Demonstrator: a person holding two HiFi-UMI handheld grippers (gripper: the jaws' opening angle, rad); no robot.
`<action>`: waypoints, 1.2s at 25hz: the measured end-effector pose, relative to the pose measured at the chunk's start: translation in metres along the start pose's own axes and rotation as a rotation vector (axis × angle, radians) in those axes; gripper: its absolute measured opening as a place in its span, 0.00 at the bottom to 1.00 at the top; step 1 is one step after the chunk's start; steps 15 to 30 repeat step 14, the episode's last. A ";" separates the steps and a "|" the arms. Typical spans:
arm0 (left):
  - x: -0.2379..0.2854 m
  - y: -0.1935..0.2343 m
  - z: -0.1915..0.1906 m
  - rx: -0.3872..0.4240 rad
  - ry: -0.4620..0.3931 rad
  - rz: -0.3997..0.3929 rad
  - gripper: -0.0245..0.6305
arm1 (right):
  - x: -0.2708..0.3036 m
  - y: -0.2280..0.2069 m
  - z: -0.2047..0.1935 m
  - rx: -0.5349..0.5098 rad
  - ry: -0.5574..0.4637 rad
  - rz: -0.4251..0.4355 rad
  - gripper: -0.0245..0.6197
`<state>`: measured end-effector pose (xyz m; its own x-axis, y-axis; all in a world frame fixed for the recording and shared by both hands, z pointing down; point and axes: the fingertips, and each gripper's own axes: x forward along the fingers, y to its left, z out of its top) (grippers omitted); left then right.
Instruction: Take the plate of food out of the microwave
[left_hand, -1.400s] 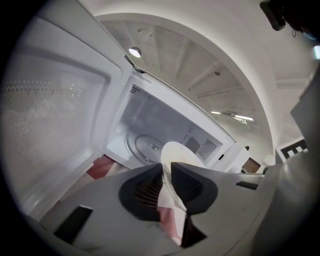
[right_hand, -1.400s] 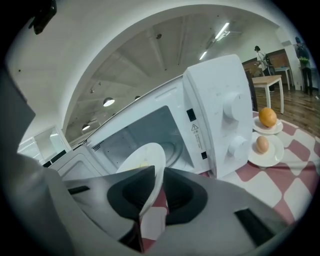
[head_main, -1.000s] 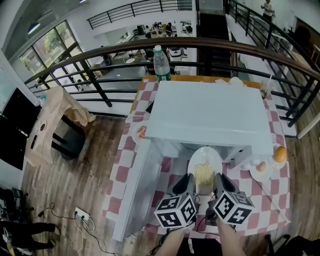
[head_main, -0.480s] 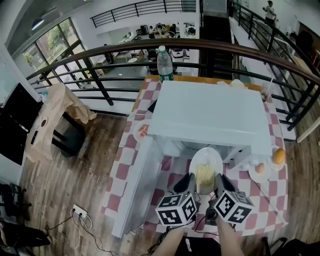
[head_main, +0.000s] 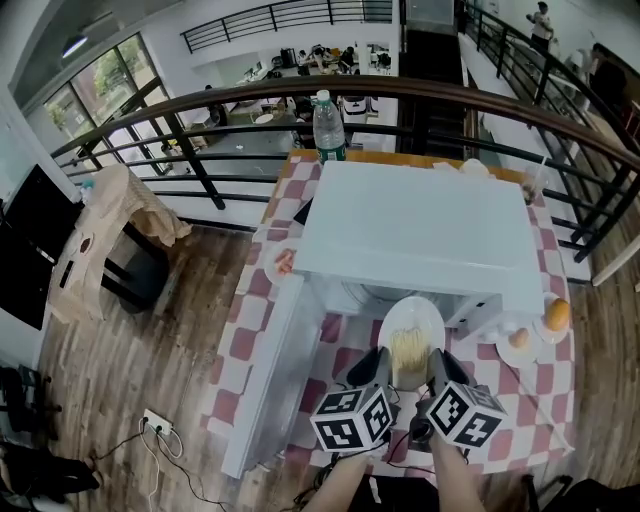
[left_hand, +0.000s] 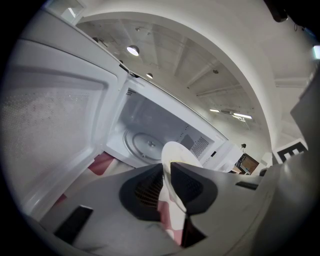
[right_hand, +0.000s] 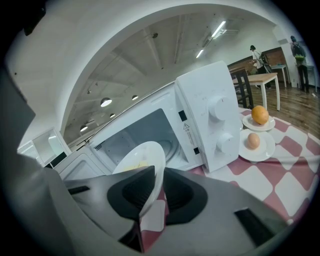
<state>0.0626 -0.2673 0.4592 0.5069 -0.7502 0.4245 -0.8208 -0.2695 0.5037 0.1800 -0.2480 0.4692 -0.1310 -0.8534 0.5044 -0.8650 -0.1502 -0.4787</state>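
Round white plate of yellow noodles (head_main: 410, 335), lower centre, apparently just out of the open white microwave (head_main: 420, 235), rim clamped in left gripper (head_main: 372, 368) and right gripper (head_main: 441, 366) jaws; outstanding: set-down on red-checked table (head_main: 545, 385).

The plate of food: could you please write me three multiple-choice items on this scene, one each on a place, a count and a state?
1. Where is the plate of food relative to the microwave? A inside it; B in front of its opening; C on top of it.
2. How many saucers stand right of the microwave? A one; B four; C two.
3. The microwave door is: A open; B shut; C missing.
B: the left gripper and right gripper clamp its rim outside, the turntable bare.
C: one holds an egg, one an orange.
A: it stands out to the left.
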 end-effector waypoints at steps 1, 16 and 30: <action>0.000 0.000 0.000 -0.002 0.001 0.000 0.13 | 0.000 -0.001 0.000 -0.002 0.000 -0.002 0.13; 0.007 0.005 -0.003 -0.009 0.012 0.001 0.13 | 0.007 -0.004 -0.002 -0.001 0.004 -0.016 0.13; 0.007 0.005 -0.003 -0.009 0.012 0.001 0.13 | 0.007 -0.004 -0.002 -0.001 0.004 -0.016 0.13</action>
